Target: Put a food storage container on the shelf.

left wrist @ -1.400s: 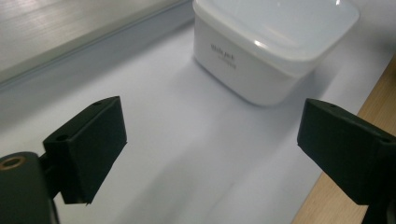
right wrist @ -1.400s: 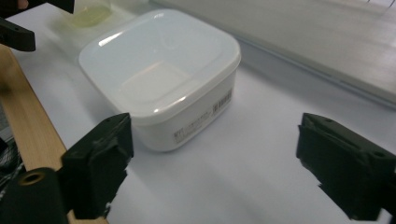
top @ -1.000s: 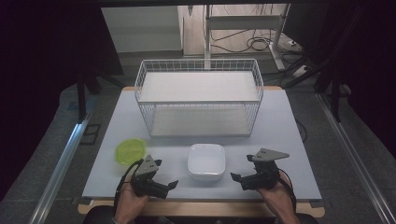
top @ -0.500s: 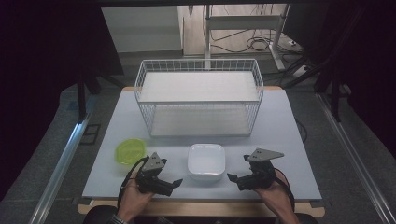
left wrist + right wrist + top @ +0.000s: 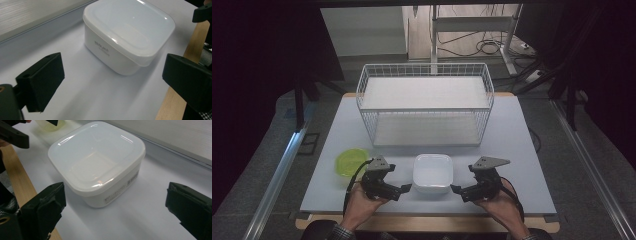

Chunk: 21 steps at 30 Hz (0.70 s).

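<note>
From the high view we see a white, square, lidded plastic container (image 5: 432, 173) standing near the front edge of the pale grey desk (image 5: 522, 145), between the two hand-held grippers. The left hand-held gripper (image 5: 406, 188) lies just to the container's left, its jaws spread apart and pointing toward the container without touching it. The right hand-held gripper (image 5: 456, 190) lies just to the container's right, jaws likewise spread and apart from the container, pointing back toward it. Each is carried by a hand that enters from the bottom edge, with a grey three-cornered plate on top.

In the left gripper view we look along the open jaws at the container (image 5: 127, 35); it sits upright on the desk with its lid on, ahead of the jaws rather than between them, and small grey print shows on its side wall. In the right gripper view the container (image 5: 97, 160) again stands ahead of the released jaws, a small label on its side wall; the desk's wooden front edge (image 5: 17, 180) runs at the left.

Behind the container a white wire basket (image 5: 425, 105) stands on the desk. A yellow-green round dish (image 5: 350, 161) rests left of the left hand-held gripper, near it.
</note>
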Available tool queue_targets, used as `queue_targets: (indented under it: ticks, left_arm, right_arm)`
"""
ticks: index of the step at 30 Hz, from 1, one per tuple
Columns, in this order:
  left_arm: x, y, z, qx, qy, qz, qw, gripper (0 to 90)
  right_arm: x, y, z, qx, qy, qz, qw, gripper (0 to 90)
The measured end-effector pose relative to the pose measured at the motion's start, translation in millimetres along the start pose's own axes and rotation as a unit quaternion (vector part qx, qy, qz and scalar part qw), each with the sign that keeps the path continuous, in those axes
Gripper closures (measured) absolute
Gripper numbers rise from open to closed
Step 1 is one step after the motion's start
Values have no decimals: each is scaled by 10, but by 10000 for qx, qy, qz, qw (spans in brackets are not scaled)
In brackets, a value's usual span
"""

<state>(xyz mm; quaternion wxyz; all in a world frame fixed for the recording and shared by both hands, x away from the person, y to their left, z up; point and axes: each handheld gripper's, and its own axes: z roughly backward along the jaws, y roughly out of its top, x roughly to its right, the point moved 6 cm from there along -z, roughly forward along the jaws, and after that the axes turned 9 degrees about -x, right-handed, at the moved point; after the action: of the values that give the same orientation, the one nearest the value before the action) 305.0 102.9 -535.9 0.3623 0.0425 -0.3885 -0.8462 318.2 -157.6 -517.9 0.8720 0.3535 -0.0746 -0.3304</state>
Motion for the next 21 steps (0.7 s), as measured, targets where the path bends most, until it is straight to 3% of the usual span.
queue_targets:
  ticks: [3,9,16,21]
  left_arm:
    - [-16,28,-27,-44,24,-23,10000,106]
    - [-25,138,-132,-57,-157,-31,9999,140]
    - [-59,274,-298,-144,-280,-66,9995,167]
    - [-101,306,-385,-216,-654,84,9976,158]
  right_arm:
    - [-20,26,-11,-34,-12,14,10000,93]
    - [29,102,-63,-29,233,-211,9995,176]
    - [59,180,-220,-194,396,-312,9985,203]
    - [85,221,-318,-327,529,-393,9973,206]
